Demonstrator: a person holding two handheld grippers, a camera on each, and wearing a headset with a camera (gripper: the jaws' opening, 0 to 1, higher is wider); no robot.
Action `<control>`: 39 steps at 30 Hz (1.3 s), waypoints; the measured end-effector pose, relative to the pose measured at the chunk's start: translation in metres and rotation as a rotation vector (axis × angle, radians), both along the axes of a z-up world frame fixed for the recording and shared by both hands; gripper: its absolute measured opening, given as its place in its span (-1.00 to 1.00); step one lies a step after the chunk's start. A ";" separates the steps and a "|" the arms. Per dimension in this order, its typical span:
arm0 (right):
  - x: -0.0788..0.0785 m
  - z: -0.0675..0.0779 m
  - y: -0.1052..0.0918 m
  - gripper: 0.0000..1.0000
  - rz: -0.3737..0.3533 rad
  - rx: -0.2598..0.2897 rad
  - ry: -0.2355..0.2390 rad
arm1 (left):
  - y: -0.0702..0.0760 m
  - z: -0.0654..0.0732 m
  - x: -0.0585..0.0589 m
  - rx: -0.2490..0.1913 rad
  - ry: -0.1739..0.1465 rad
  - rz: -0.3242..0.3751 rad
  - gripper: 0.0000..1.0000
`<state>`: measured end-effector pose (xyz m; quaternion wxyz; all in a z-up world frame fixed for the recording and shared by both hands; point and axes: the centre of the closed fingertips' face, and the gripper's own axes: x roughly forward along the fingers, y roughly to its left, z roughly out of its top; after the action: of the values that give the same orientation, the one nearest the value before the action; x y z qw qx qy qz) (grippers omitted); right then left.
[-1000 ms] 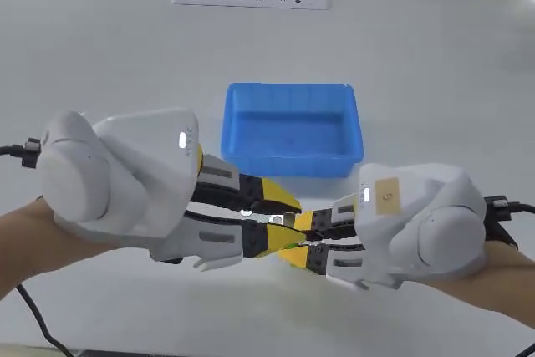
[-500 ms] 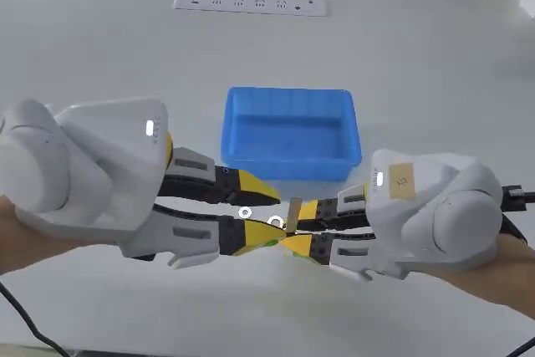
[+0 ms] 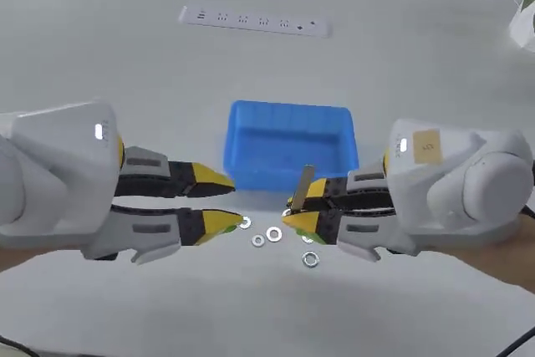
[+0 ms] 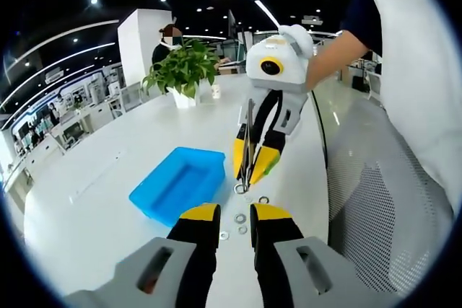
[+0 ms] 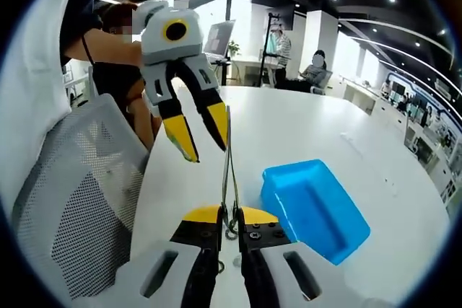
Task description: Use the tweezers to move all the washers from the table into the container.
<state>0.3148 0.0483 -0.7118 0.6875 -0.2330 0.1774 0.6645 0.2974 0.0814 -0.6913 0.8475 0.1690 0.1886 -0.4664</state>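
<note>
Though empty, blue container [image 3: 288, 135] beyond washers [image 3: 274, 234] on table [image 3: 125, 56]; left claw [image 3: 234, 201] spread, right claw [image 3: 290, 211] tight on tweezers [image 3: 300, 186].

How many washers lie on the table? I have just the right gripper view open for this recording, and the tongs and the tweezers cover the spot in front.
Observer: Head view shows at least four washers loose on the table, between the left tongs and the right tongs.
Operator: Where do the tweezers' tips land?
Observer: In the left gripper view the tweezers point down with tips at one of the washers; a grip I cannot confirm.
Operator: Anything in the container? My angle is slanted.
Observer: Head view looks down into the blue container; no washer shows on its floor.
</note>
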 end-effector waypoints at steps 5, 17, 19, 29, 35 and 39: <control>0.011 0.028 0.006 -0.82 -0.022 0.056 0.014 | 0.007 0.003 0.002 -0.023 -0.012 0.033 -0.59; 0.063 0.043 0.021 -0.82 -0.041 0.046 -0.009 | 0.021 -0.002 0.006 -0.050 -0.012 0.086 -0.59; 0.071 0.038 0.024 -0.82 -0.046 0.040 -0.010 | 0.023 -0.005 0.006 -0.051 -0.003 0.093 -0.59; 0.103 0.002 0.038 -0.82 -0.052 0.012 0.007 | 0.038 -0.023 0.011 -0.052 0.052 0.155 -0.60; 0.117 -0.024 0.044 -0.82 -0.052 -0.017 0.029 | 0.044 -0.024 0.015 -0.050 0.062 0.183 -0.60; 0.115 -0.036 0.045 -0.82 -0.029 -0.034 0.032 | 0.046 -0.029 0.017 -0.048 0.070 0.199 -0.60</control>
<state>0.4303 0.0929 -0.7476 0.6900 -0.2314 0.2032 0.6550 0.3146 0.1276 -0.7200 0.8864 0.1126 0.2224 -0.3901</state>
